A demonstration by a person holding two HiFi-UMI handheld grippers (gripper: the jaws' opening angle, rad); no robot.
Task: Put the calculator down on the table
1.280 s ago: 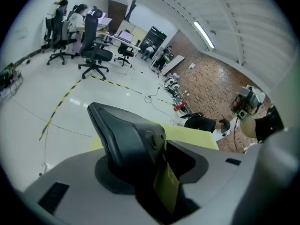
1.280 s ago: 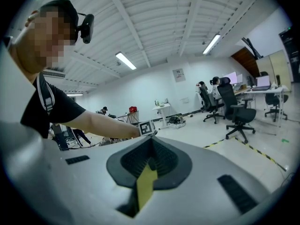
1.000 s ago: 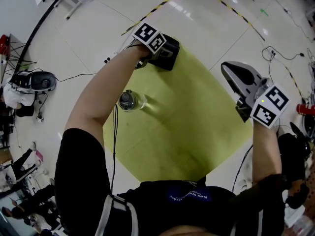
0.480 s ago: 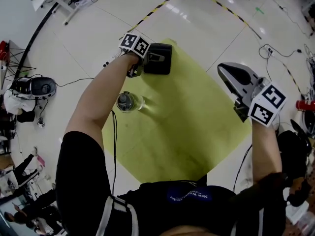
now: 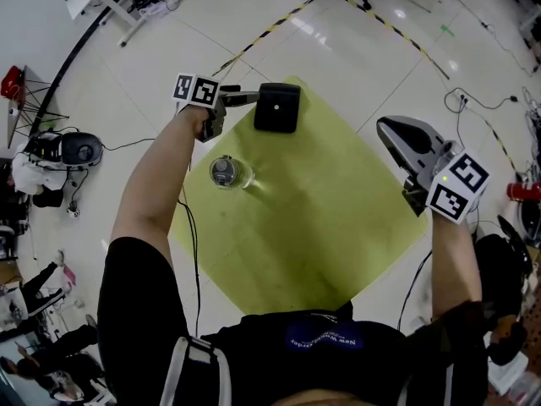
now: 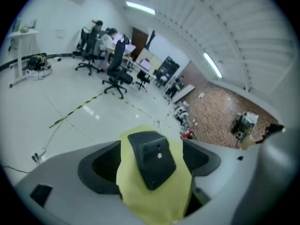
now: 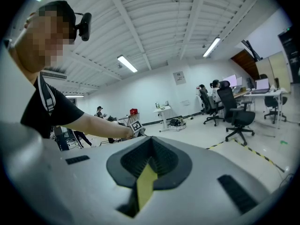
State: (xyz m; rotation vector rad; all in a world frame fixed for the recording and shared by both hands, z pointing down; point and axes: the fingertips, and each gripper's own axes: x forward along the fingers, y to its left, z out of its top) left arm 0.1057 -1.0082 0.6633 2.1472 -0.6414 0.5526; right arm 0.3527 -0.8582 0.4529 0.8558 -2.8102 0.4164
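Calculator point(image 5: 277, 106) lies flat on the yellow bench point(image 5: 338, 227), near its far corner, so the put-down looks done. Left gripper point(image 5: 254, 100) fingers point(image 6: 98, 165) have just been opening and stand released wide, not pressing it. Right gripper point(image 5: 390, 131) is well apart, clenched on nothing; only backing away seems left.

- A yellow-green table point(image 5: 338, 218) stands on a pale tiled floor point(image 5: 127, 66).
- A black calculator point(image 5: 277, 106) lies at its far corner.
- A clear bottle point(image 5: 226, 172) sits near the left edge.
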